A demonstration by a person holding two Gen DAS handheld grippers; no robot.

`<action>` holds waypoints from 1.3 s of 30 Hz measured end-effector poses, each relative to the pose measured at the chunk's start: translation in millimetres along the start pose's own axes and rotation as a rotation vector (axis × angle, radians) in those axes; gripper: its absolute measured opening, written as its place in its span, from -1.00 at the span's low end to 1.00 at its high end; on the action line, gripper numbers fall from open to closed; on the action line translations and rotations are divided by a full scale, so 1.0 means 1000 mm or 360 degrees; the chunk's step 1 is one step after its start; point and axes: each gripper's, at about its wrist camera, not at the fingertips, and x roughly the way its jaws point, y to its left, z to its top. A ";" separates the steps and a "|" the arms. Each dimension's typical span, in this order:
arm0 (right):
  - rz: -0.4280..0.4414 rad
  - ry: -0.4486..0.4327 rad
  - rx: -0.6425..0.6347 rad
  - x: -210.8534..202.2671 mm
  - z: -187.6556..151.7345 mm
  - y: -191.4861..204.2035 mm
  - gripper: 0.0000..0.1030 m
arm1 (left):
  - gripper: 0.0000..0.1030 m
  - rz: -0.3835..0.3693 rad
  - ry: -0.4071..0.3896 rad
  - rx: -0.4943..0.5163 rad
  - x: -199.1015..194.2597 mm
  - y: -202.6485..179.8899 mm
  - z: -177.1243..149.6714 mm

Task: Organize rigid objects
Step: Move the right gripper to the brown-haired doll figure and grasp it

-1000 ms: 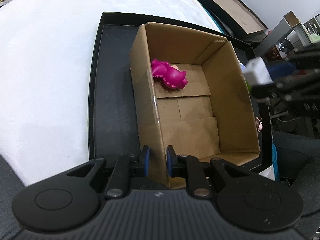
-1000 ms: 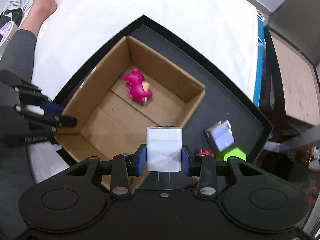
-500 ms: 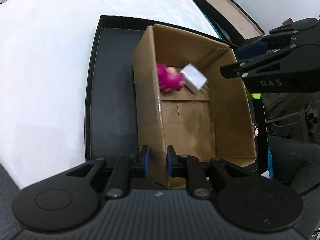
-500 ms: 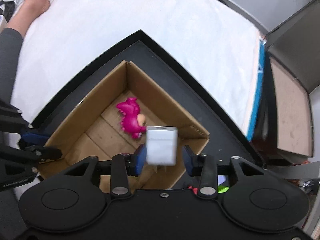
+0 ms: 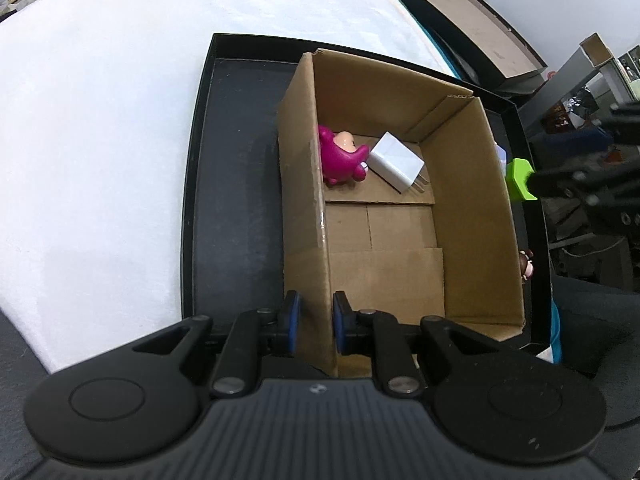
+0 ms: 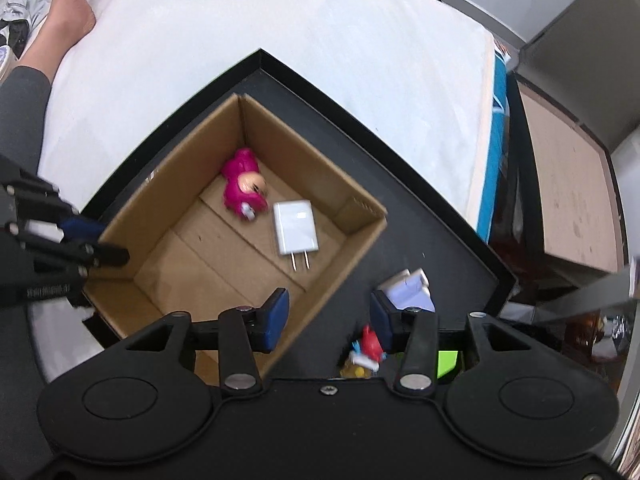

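Corrugated cardboard box (image 5: 400, 240) wall pinched by left tool (image 5: 313, 318), right tool (image 6: 328, 316) agape, boxy white charger (image 6: 296, 227) inside.

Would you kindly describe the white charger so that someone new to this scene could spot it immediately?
Find the black tray on the white surface, then the open cardboard box standing in it. On the box floor near the far corner lies the white charger, right beside a magenta toy figure. It is the only flat white block there, with two metal prongs sticking out of one end.
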 end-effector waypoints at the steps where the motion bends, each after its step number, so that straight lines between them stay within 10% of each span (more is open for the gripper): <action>1: 0.0003 0.0003 0.0012 0.000 -0.003 -0.002 -0.12 | -0.68 0.0011 0.0004 0.0002 0.000 -0.001 0.000; 36: 0.0174 0.0331 0.0432 0.115 -0.118 -0.062 0.09 | -0.68 0.0259 0.0167 0.0118 0.023 -0.022 0.009; 39: 0.0186 0.0352 0.0413 0.124 -0.118 -0.060 -0.28 | -0.68 0.0263 0.0173 0.0114 0.023 -0.019 0.009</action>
